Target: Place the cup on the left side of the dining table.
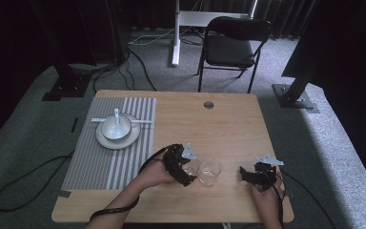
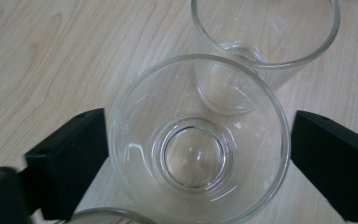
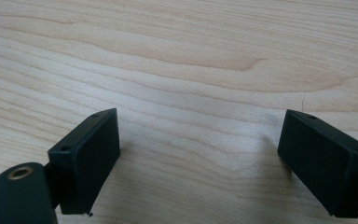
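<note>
Over on the left of the desk (image 1: pixel 228 124), a striped placemat (image 1: pixel 102 152) carries a white plate (image 1: pixel 119 139) with a white bowl (image 1: pixel 116 128) on it, a white spoon (image 1: pixel 117 116) resting in the bowl. Moving right, the left tongs (image 1: pixel 189 168) sit at the front middle, the person's left hand (image 1: pixel 155 174) behind them. In the left gripper view, those left tongs (image 2: pixel 198 154) are spread wide around a clear drinking glass (image 2: pixel 198 140), one jaw just beside each wall, contact hard to judge. A second glass (image 1: pixel 209 171) stands upright just beyond it, the two looking close to touching. Further right, the right tongs (image 1: pixel 248 174) rest low over bare wood, held by the right hand (image 1: pixel 267 198). From the right gripper view, the right tongs (image 3: pixel 198 154) are parted, nothing between them.
</note>
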Available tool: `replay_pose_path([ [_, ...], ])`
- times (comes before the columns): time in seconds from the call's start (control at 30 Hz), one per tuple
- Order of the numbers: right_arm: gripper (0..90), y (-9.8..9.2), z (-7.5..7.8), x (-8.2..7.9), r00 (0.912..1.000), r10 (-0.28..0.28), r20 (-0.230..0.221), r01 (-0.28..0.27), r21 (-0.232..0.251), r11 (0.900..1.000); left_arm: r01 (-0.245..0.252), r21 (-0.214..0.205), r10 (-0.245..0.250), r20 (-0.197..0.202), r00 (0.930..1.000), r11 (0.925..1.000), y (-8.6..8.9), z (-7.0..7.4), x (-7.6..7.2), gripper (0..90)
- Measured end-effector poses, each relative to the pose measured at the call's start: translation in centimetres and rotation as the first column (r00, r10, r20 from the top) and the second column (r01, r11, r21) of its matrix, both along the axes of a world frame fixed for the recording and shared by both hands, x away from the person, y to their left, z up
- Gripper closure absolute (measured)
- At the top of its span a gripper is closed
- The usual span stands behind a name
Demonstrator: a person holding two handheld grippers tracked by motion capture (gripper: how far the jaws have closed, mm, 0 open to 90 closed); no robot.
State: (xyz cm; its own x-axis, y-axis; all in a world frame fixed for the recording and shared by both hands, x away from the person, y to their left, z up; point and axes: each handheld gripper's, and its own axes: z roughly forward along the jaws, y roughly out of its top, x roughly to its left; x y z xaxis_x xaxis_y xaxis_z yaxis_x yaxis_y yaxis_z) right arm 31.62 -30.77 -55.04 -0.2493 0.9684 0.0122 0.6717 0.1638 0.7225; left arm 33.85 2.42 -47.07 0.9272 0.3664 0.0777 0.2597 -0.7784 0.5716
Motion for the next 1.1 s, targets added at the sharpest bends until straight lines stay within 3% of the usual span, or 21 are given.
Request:
replay_pose_path([
  [0.1,12.3,0.0,0.0,0.0,1.0,0.0,0.0,0.0,0.0,1.0,-0.006,0.016,0.006,0.005,1.0,0.9999,-0.23,-0.05,-0.01,14.7],
  [0.3,12.3,0.0,0.0,0.0,1.0,0.0,0.0,0.0,0.0,1.0,-0.024,0.057,0.025,-0.025,0.9994,0.9981,-0.49,-0.31,0.28,16.1],
  [0.8,12.3,0.0,0.0,0.0,1.0,0.0,0.0,0.0,0.0,1.0,-0.028,0.065,0.031,-0.041,0.9987,0.9975,-0.6,-0.16,0.18,18.5],
  [1.1,12.3,0.0,0.0,0.0,1.0,0.0,0.0,0.0,0.0,1.0,-0.03,0.039,0.032,-0.043,0.9986,0.9988,-0.36,-0.04,0.03,18.6],
])
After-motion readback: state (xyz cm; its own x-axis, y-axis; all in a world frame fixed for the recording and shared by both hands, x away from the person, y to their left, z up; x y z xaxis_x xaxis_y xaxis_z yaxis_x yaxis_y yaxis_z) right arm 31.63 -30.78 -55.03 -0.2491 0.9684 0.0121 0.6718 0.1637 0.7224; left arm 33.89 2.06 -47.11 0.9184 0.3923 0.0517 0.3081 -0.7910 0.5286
